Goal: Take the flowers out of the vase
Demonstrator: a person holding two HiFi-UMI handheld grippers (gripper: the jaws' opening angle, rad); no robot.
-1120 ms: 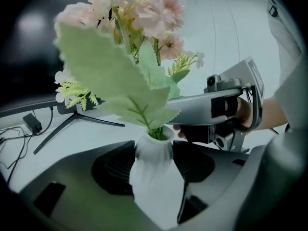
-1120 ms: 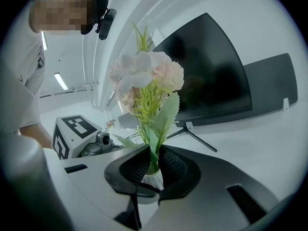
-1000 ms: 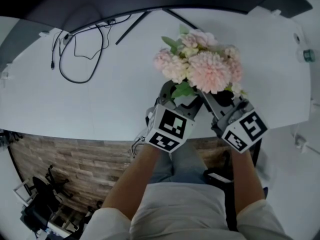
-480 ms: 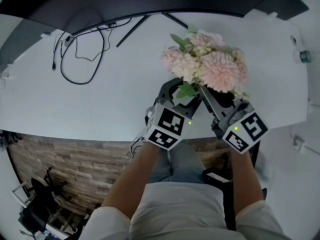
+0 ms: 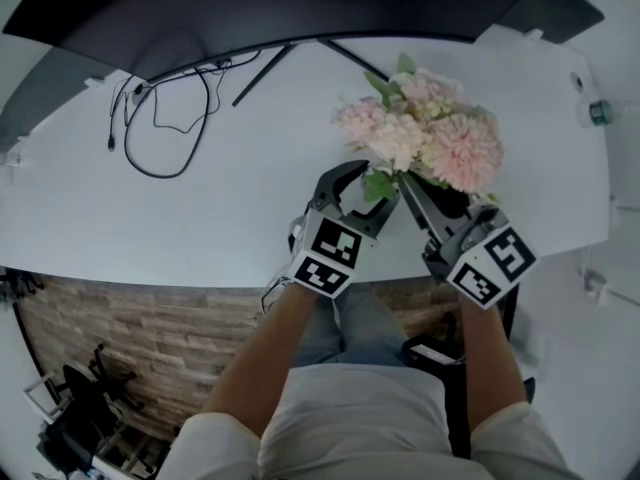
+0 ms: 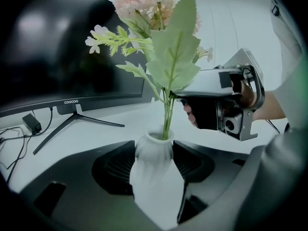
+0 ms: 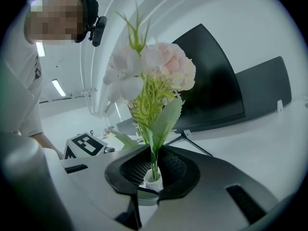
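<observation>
The left gripper [image 6: 153, 164] clamped the ribbed, matte white vase [image 6: 155, 147] upright over the near edge of the white desk [image 5: 200, 198]. The right gripper [image 7: 153, 171], the nearer one, was pinched narrow on the thin green stems [image 7: 154, 158] just above the vase's mouth. The stems ran straight up from that grip, so the ruffled pink flowers [image 5: 432, 140] and broad flat leaves would likely come free on a lift along that axis.

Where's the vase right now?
Left gripper view, centre: the white vase is clamped between the pads of the left tongs, directly below the flower stems that the right tongs grip.
</observation>
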